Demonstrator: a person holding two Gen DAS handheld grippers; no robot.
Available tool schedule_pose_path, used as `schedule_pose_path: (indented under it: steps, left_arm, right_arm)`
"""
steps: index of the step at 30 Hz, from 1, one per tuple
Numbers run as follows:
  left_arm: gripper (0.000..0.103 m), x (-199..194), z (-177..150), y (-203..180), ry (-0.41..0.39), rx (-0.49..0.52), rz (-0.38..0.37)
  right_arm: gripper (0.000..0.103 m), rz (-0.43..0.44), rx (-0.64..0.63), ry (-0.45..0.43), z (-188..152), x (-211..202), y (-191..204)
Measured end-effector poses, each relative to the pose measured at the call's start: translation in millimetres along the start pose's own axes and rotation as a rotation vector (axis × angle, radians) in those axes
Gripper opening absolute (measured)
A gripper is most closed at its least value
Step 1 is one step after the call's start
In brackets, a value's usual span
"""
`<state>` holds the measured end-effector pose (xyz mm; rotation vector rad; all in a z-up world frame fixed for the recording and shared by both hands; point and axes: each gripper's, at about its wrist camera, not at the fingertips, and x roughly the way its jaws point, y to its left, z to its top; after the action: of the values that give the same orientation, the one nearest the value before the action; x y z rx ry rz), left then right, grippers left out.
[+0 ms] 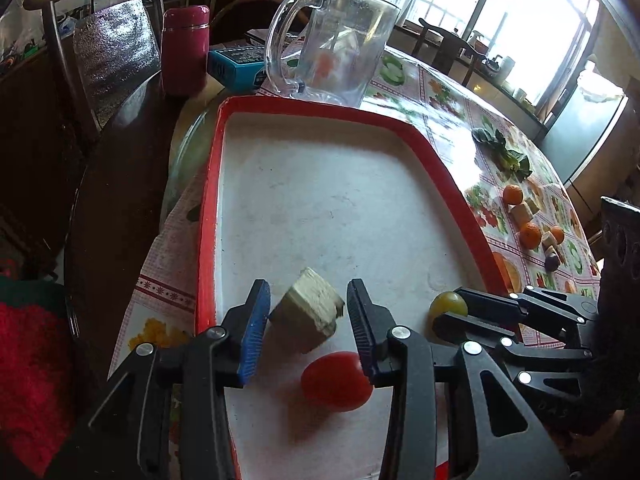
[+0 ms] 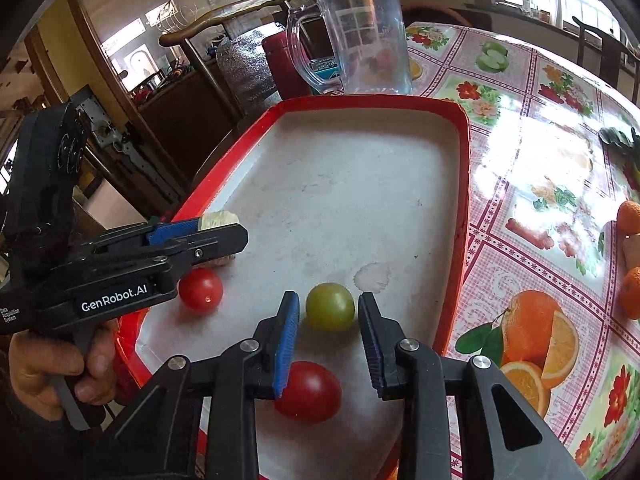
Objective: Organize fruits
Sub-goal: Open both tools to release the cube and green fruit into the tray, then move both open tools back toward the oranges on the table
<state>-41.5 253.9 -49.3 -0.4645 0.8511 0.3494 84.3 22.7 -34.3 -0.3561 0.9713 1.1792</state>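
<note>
A red-rimmed white tray (image 1: 216,184) (image 2: 464,184) holds a pale cut fruit chunk (image 1: 310,306) (image 2: 218,219), a green round fruit (image 1: 448,306) (image 2: 330,306) and two red tomatoes (image 2: 200,290) (image 2: 310,392); one also shows in the left wrist view (image 1: 336,382). My left gripper (image 1: 308,308) (image 2: 228,228) is open with its jaws either side of the chunk, which rests on the tray. My right gripper (image 2: 328,320) (image 1: 456,308) is open around the green fruit, not closed on it.
On the patterned tablecloth to the right lie oranges (image 1: 530,236) (image 2: 630,218), cut fruit pieces (image 1: 522,212), a dark plum (image 1: 552,262) and green leaves (image 1: 500,152). A clear glass mug (image 1: 340,40) (image 2: 360,36), a red flask (image 1: 185,50) and a blue box (image 1: 236,66) stand behind the tray.
</note>
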Motion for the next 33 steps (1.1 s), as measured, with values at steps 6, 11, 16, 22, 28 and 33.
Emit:
schedule_pose_path:
  steps: [6,11,16,22,28,33]
  left_arm:
    - [0.053,-10,1,-7,-0.028,0.017,0.025]
    - [0.053,-26,3,-9,-0.061,0.008,0.019]
    - [0.053,-38,2,-21,-0.086,0.020,0.001]
    - [0.053,-51,-1,-49,-0.104,0.059,-0.042]
    - [0.055,-59,-3,-81,-0.110,0.100,-0.086]
    - [0.055,-59,-7,-109,-0.099,0.149,-0.113]
  right_arm:
    - [0.043,0.003,0.003,-0.049,-4,-25,1]
    - [0.043,-0.001,0.015,-0.110,-12,-61,-4]
    - [0.043,-0.020,0.053,-0.161,-26,-95,-21]
    - [0.043,-0.060,0.105,-0.206,-47,-134,-46]
    - [0.043,-0.098,0.171,-0.252,-71,-169,-74]
    - [0.044,-0.139,0.216,-0.280,-93,-194,-98]
